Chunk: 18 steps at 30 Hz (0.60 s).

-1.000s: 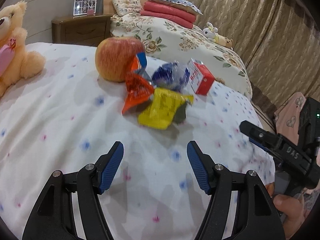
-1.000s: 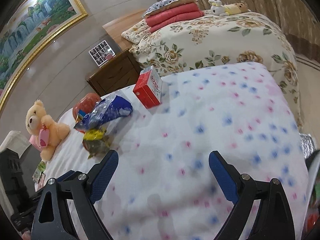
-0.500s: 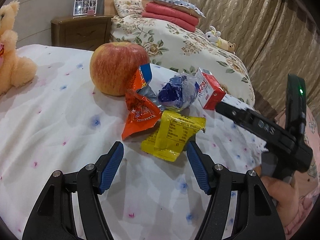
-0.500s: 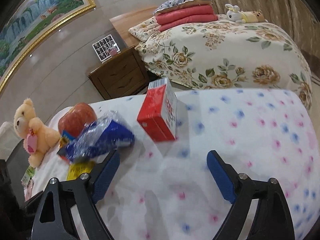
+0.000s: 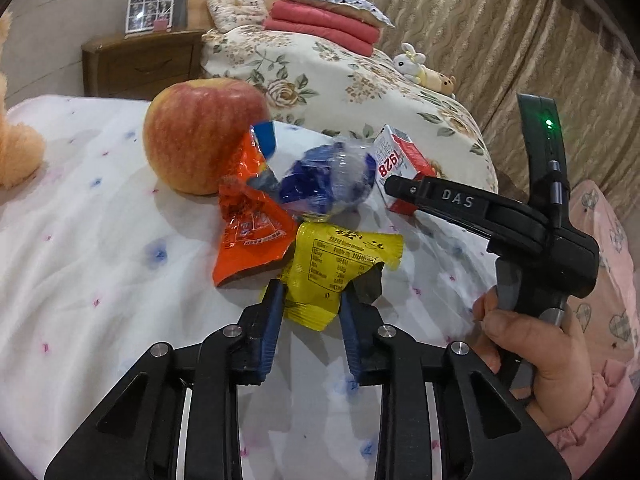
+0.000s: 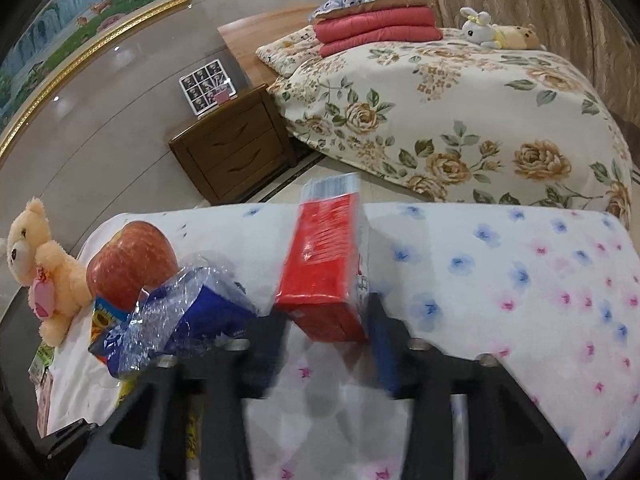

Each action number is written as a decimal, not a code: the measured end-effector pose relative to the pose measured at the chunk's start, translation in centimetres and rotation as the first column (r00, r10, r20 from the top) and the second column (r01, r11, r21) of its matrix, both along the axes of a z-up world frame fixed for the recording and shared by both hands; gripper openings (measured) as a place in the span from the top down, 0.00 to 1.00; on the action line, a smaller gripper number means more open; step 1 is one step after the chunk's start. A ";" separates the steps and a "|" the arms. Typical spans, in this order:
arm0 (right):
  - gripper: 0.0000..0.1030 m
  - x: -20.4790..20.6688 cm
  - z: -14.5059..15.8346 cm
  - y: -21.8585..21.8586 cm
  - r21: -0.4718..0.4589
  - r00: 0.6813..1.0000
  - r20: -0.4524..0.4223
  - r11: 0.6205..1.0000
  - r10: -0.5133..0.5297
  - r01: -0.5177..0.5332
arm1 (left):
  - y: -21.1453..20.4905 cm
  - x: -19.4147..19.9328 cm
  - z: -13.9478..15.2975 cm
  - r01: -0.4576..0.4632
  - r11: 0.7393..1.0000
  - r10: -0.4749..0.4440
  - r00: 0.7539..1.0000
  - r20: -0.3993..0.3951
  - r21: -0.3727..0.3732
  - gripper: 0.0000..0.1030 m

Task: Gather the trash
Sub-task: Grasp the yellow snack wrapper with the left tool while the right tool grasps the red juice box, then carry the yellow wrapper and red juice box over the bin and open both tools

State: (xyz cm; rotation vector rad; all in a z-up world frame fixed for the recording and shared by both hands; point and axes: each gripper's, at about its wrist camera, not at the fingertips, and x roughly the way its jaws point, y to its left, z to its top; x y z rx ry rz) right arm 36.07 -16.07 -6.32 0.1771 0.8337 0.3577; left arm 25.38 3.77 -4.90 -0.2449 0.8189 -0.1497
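Observation:
On the white flowered bedspread (image 5: 100, 248) lies a heap of trash: a yellow wrapper (image 5: 340, 260), an orange wrapper (image 5: 252, 236), a crinkled blue plastic bag (image 5: 328, 184) and a red carton (image 5: 404, 160). My left gripper (image 5: 312, 306) is closing, and its blue pads pinch the near end of the yellow wrapper. In the right wrist view, my right gripper (image 6: 326, 324) is blurred and closing, its pads against both sides of the red carton (image 6: 324, 272). The blue bag (image 6: 188, 312) lies just left of it.
A big apple (image 5: 200, 136) sits behind the wrappers, touching the orange one. A teddy bear (image 6: 44, 264) sits at the bed's left end. A person's hand (image 5: 532, 344) holds the right gripper's handle. Beyond are a wooden nightstand (image 6: 236, 152) and a floral bed (image 6: 460, 120).
Both grippers have moved in on the heap and narrowed from wide apart. The left now grips the yellow wrapper's end, and the right has come around the red carton.

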 end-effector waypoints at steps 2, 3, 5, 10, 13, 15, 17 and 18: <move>0.66 -0.5 0.2 -0.2 0.013 1.000 0.006 1.000 -0.001 0.001 | -0.1 -0.1 0.1 0.010 1.000 -0.010 1.000 0.007 -0.001 0.76; 0.66 -0.8 0.3 -0.4 0.021 1.000 0.009 1.000 -0.003 0.003 | -0.1 -0.3 0.1 0.013 1.000 -0.013 1.000 0.010 0.000 0.76; 0.67 -1.5 0.3 -0.6 0.029 1.000 0.009 1.000 0.004 -0.004 | -0.3 -0.4 0.3 0.019 1.000 -0.019 1.000 0.014 -0.001 0.76; 0.67 -3.5 0.4 -1.3 0.049 1.000 0.002 0.999 0.021 -0.021 | -1.2 -1.2 0.6 0.047 0.999 -0.047 0.999 0.016 -0.018 0.76; 0.67 -5.1 0.5 -2.0 0.069 1.000 -0.003 0.997 0.021 -0.021 | -2.1 -2.3 0.7 0.073 0.997 -0.072 0.997 0.018 -0.019 0.76; 0.67 -6.3 0.7 -2.7 0.078 1.000 -0.003 0.997 0.017 -0.016 | -2.7 -3.3 0.7 0.088 0.996 -0.088 0.996 0.013 -0.022 0.76; 0.67 -7.5 0.8 -3.4 0.091 1.000 -0.006 0.996 0.010 -0.010 | -3.1 -4.1 0.7 0.099 0.995 -0.099 0.995 0.008 -0.029 0.76; 0.67 -8.3 0.9 -3.9 0.097 1.000 -0.007 0.995 0.007 -0.006 | -3.3 -4.6 0.7 0.102 0.994 -0.102 0.995 0.006 -0.030 0.76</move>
